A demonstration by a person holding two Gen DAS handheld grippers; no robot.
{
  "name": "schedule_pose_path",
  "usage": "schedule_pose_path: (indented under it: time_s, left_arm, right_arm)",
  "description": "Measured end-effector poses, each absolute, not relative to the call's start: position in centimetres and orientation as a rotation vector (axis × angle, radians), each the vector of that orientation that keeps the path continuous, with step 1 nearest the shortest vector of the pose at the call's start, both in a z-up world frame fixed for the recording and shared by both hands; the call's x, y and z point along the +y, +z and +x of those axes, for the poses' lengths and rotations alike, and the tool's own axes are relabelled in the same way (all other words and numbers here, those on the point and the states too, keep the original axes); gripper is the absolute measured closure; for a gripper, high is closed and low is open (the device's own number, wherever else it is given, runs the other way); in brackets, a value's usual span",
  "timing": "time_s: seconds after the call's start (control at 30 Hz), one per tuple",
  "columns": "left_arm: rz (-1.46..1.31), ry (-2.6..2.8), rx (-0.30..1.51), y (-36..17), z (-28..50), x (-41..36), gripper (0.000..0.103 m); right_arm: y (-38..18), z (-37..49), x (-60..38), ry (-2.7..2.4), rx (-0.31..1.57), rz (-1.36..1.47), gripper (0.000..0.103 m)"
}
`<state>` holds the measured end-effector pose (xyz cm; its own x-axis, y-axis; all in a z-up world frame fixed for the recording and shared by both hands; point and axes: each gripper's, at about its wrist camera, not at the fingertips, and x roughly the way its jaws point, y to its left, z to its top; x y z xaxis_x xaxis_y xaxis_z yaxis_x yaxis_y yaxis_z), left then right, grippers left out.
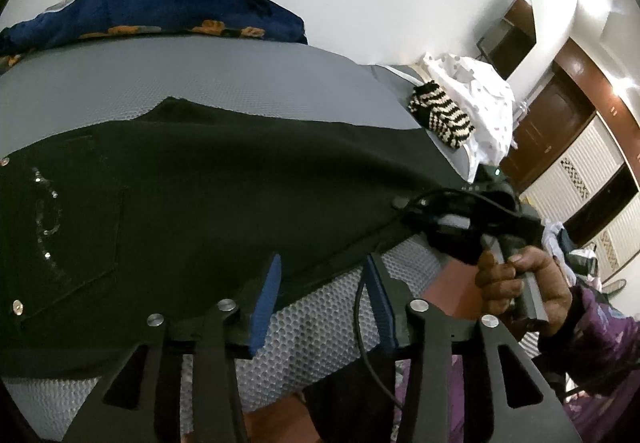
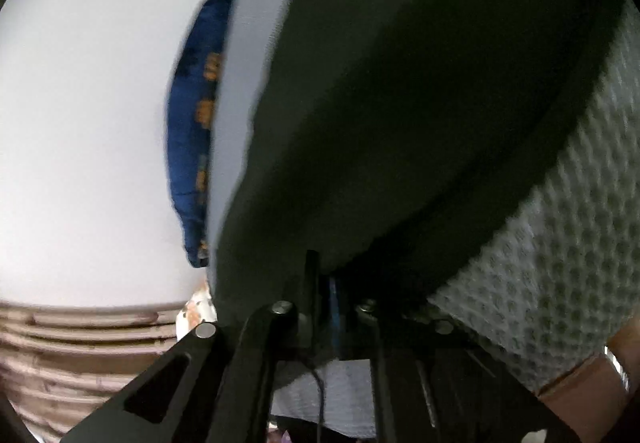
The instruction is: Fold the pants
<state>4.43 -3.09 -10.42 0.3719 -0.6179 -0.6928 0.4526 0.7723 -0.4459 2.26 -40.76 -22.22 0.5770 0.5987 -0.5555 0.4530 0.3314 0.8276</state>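
**Black pants on the mattress, right gripper pinching the fabric**

The black pants [image 1: 192, 195] lie spread along the near edge of the grey mattress [image 1: 240, 79], back pocket with its 2 rivets showing. The left gripper [image 1: 320, 295] hovers at that edge, its 2 blue-padded fingers [image 1: 266, 299] spread apart with nothing between them. The right gripper [image 2: 324, 283], held in the right hand [image 1: 520, 283], has its fingers pressed together on the pants near the mattress corner. A blue floral blanket [image 1: 160, 11] sits along the far edge.
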Motion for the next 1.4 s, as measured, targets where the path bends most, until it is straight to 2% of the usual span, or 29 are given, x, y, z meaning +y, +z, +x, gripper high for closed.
schedule_pose_path:
  time_s: [0.2, 0.37, 0.53, 0.63, 0.7, 0.77, 0.87, 1.13, 1.4]
  left_arm:
    - [-0.204, -0.654, 0.955, -10.3, 4.6, -1.0, 0.052]
    - [-0.234, -0.618, 0.977, -11.3, 5.2, 0.1, 0.052]
    - [-0.219, -0.604, 0.975, -11.8, 5.4, 0.2, 0.052]
    - [-0.204, -0.612, 0.98, -12.0, 5.5, -0.2, 0.052]
    - [-0.174, -0.619, 0.964, -11.9, 5.5, -0.8, 0.052]
    - [-0.13, -0.632, 0.955, -12.0, 5.7, -1.6, 0.052]
    - [-0.094, -0.644, 0.947, -12.2, 5.8, -2.3, 0.052]
    - [-0.098, -0.629, 1.017, -13.5, 6.0, -2.4, 0.052]
    - [-0.081, -0.626, 1.029, -12.9, 6.1, -3.3, 0.051]
  right_arm:
    - [-21.5, 0.8, -40.5, 0.145, 0.996, 1.265, 0.098]
    - [-23.3, 0.3, -40.7, 0.123, 1.029, 1.28, 0.1]
    - [-23.7, 0.3, -41.0, 0.159, 1.028, 1.32, 0.099]
    - [-24.1, -0.1, -41.8, 0.17, 0.996, 1.398, 0.091]
    - [-23.4, -0.6, -43.3, 0.153, 0.944, 1.393, 0.078]
    - [-23.0, -1.1, -45.1, 0.142, 0.896, 1.411, 0.071]
    - [-22.5, -2.2, -49.1, 0.081, 0.806, 1.415, 0.065]
    - [-22.0, -5.3, -58.4, -0.097, 0.658, 1.394, 0.064]
    - [-22.6, -4.1, -60.9, -0.11, 0.622, 1.383, 0.066]
